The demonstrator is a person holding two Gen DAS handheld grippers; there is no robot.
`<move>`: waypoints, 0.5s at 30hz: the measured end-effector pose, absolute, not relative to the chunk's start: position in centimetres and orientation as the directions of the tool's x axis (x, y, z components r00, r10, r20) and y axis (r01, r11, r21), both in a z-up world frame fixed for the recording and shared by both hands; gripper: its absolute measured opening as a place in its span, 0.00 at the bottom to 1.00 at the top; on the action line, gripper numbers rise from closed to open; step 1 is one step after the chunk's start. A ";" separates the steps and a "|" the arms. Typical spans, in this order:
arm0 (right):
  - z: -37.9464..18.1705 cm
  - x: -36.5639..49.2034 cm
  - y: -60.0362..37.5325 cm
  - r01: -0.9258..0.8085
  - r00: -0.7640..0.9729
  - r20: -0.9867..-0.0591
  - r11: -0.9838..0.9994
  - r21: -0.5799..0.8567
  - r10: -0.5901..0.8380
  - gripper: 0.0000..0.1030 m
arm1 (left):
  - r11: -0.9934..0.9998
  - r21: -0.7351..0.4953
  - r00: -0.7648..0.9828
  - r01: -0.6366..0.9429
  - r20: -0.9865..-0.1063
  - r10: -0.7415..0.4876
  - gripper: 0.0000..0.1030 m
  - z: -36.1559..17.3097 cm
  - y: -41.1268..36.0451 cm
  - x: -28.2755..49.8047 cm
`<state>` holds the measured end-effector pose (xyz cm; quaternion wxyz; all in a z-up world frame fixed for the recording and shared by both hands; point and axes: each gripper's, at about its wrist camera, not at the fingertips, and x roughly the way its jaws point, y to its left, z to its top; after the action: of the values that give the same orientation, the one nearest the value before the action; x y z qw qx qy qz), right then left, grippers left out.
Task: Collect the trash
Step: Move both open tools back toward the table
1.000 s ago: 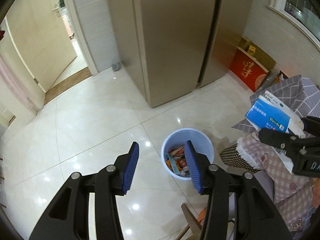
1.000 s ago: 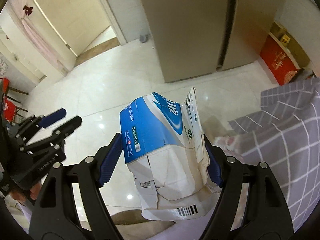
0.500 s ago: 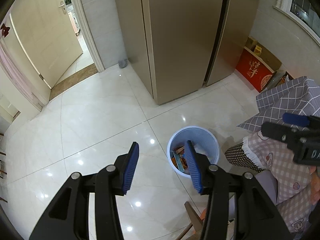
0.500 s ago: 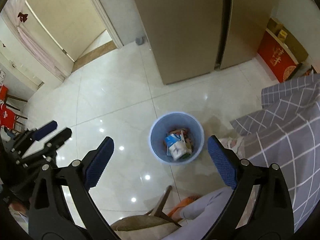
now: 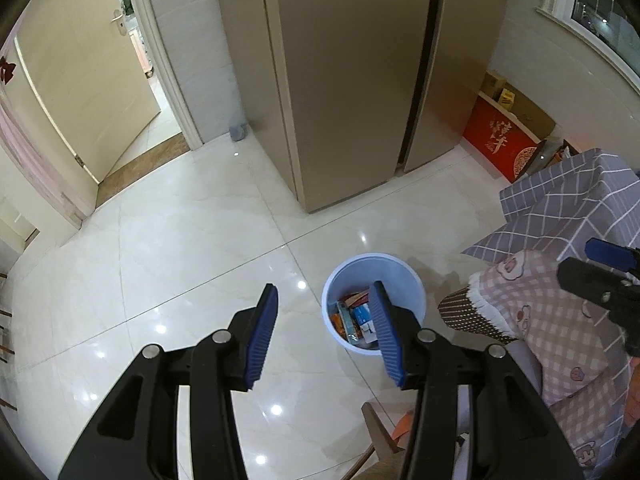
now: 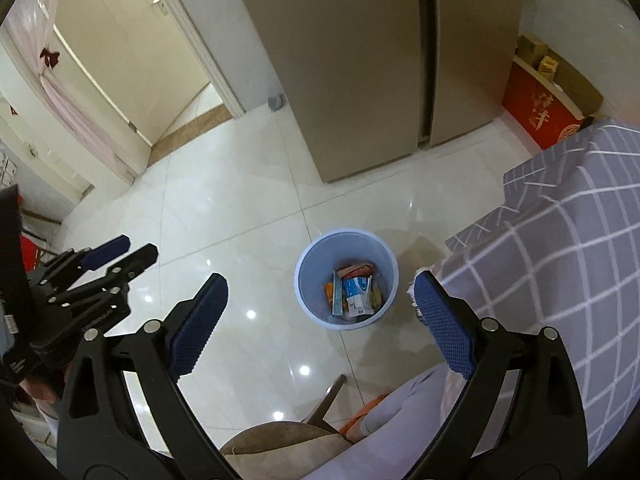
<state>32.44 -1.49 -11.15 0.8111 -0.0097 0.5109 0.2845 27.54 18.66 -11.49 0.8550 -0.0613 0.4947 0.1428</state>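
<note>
I see the blue-and-white carton lying inside the blue trash bin on the floor, below and ahead of my right gripper, whose jaws are spread wide and empty. My left gripper hangs beside it, jaws apart, the bin just past its right finger.
</note>
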 end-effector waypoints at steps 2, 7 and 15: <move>-10.4 32.3 -2.9 -0.452 0.338 -0.818 0.843 0.292 0.465 0.90 | 0.955 0.037 0.475 -0.293 -0.862 0.179 0.46 -11.2 17.8 27.8; -8.6 32.4 -7.2 -0.395 0.401 -0.789 0.865 0.308 0.465 0.90 | 0.966 0.034 0.485 -0.255 -0.860 0.159 0.46 -10.8 15.4 28.7; -6.3 32.6 -14.6 -0.289 0.511 -0.752 0.907 0.306 0.417 0.90 | 0.988 0.028 0.518 -0.153 -0.849 0.104 0.46 -9.3 9.4 30.3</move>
<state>32.62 -14.61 -6.33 0.8664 0.0707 0.4504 0.2037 30.33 9.38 -9.30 0.8708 -0.0253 0.4854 0.0740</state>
